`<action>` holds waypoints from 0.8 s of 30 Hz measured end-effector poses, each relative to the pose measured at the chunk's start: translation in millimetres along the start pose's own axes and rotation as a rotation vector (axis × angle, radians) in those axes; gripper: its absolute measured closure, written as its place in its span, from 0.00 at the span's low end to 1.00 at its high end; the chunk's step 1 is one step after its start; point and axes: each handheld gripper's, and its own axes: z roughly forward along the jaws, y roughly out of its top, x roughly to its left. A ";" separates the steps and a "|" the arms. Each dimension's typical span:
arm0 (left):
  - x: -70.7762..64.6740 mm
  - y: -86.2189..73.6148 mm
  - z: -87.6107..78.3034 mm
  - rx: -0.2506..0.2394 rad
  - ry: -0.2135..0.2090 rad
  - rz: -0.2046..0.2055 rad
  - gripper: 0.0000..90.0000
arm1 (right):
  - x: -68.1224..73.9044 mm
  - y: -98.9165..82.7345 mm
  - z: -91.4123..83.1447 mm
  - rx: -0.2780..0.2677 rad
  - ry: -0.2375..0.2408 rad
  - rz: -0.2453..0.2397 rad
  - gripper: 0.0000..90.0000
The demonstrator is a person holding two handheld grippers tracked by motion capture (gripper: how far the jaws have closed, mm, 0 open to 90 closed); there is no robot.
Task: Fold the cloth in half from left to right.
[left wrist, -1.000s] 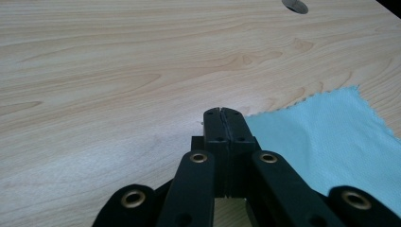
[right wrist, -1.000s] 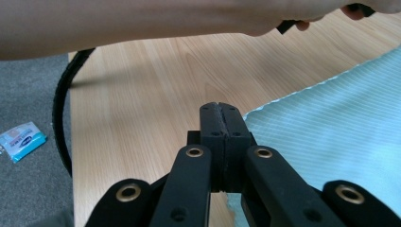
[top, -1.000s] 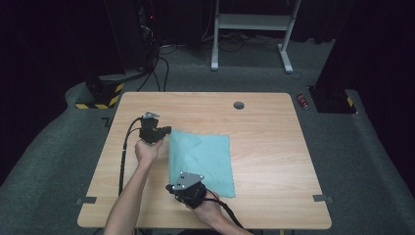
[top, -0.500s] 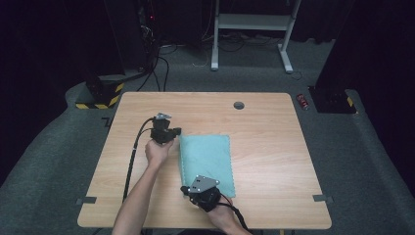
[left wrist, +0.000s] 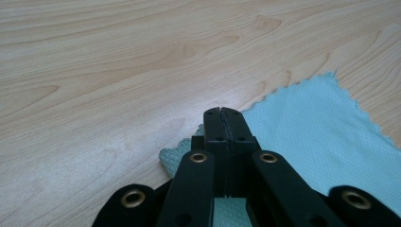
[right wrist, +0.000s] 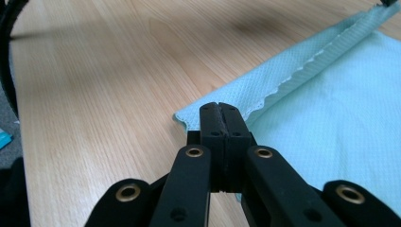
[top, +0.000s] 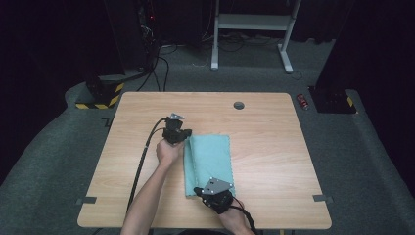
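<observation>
The table (top: 274, 161) is bare wood to the right of the teal cloth (top: 210, 161) and along its far edge, apart from a small dark disc (top: 239, 105) near the far middle. On the left, the left gripper (top: 183, 139), its forearm and its trailing cable (top: 142, 166) block the passage. The right gripper (top: 203, 192) occupies the cloth's near corner.

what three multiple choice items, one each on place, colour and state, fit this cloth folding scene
1. Where does the cloth lie?
A. on the wooden table
B. on the floor
C. on a chair

2. What colour is the cloth?
A. red
B. light teal
C. black

3. How do the jaws of the left claw stand?
A. wide open
B. shut at a cloth corner
C. around a cup

Answers: 1 A, wood grain shows all round it; 2 B, pale blue-green in every view; 3 B, the jaws meet with cloth at their tips.
</observation>
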 end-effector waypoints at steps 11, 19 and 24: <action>-12.8 5.8 12.0 0.001 -0.017 0.011 1.00 | -11.3 -16.5 -11.6 0.009 -0.039 0.032 1.00; -20.0 8.2 15.1 -0.015 -0.034 0.017 1.00 | -22.4 -27.3 -23.3 0.018 -0.069 0.066 1.00; -24.7 9.9 16.7 -0.018 -0.040 0.026 1.00 | -28.0 -34.3 -31.7 0.030 -0.088 0.087 1.00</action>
